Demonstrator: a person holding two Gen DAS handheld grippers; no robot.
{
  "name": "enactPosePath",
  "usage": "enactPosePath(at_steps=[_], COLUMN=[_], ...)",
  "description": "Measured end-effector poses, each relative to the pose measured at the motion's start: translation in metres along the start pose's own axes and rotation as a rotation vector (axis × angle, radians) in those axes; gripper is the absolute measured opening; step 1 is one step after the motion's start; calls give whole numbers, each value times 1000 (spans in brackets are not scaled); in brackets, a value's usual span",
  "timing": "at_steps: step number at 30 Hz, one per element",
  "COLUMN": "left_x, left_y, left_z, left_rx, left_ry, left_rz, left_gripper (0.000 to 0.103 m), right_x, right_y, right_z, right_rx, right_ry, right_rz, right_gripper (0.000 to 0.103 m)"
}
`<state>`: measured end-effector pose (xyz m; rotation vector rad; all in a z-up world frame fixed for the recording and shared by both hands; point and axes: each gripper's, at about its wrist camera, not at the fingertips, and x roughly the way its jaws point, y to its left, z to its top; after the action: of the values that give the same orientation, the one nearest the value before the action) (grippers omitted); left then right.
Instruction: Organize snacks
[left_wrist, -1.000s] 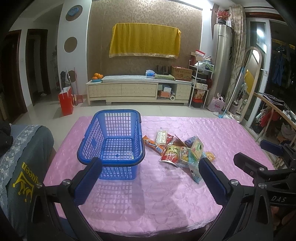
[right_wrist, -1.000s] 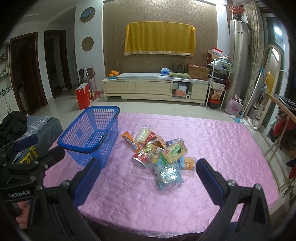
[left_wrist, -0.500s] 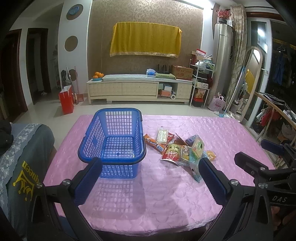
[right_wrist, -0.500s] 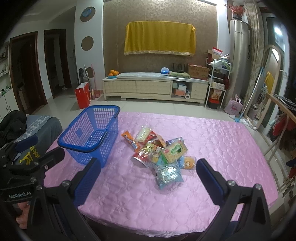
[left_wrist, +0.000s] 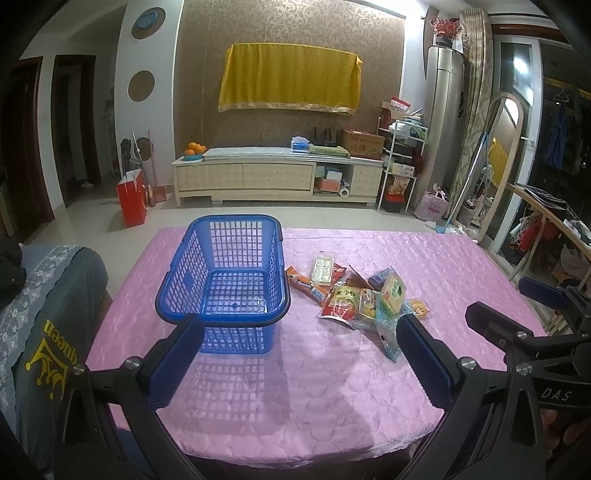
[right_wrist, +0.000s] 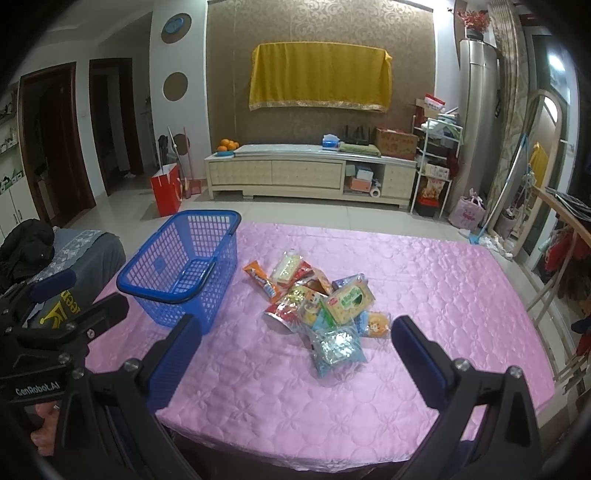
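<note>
An empty blue plastic basket (left_wrist: 225, 284) stands on the pink tablecloth (left_wrist: 295, 387), left of centre; it also shows in the right wrist view (right_wrist: 181, 266). A pile of several snack packets (left_wrist: 354, 295) lies just right of it, seen too in the right wrist view (right_wrist: 317, 302). My left gripper (left_wrist: 299, 332) is open and empty, held above the table's near edge in front of the basket. My right gripper (right_wrist: 295, 332) is open and empty, above the near edge in front of the pile.
A chair back with a grey shirt (left_wrist: 48, 332) stands at the table's left side. A drying rack (right_wrist: 561, 258) stands off the table's right edge. A TV cabinet (left_wrist: 277, 177) and a red bag (left_wrist: 131, 201) are across the floor beyond the table.
Both grippers have drifted only slightly; the basket and snacks sit a little differently in view. Nothing was taken hold of.
</note>
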<state>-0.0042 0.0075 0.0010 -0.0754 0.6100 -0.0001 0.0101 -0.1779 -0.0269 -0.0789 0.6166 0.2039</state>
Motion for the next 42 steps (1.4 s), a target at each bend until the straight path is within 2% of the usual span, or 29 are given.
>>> enactPosePath(at_steps=[7,12,16,22,29,33,37,42], left_x=[1,11,25,64,120,153,178,200], left_y=[-3,-10,-24,-51,-76,-85,-88,-82], left_z=[7,17,28,41,44,33,15,-14], left_rx=[4,12,30,60,72,61,65,84], left_ry=[-2,2,8,57,163,241,301,381], left_rz=[-14,-29,-38,-75,-97,-116,-84,-71], left_gripper=[103,103,103,103,103,103,103,103], right_x=[-3,-1,3,25,77,105,133,162], right_y=[-6,-14,-32,-65,-104,-125,-130,-120], right_z=[7,15,23,31,23,6,-13,-36], right_rx=[-5,-37,-37,-47,3,53,73,32], right_ry=[-9,-35,-65,-36,91,175,250,329], right_rz=[2,-68,-67,-68,-16,55,124,192], right_gripper=[103,103,103,103,103,103,103,103])
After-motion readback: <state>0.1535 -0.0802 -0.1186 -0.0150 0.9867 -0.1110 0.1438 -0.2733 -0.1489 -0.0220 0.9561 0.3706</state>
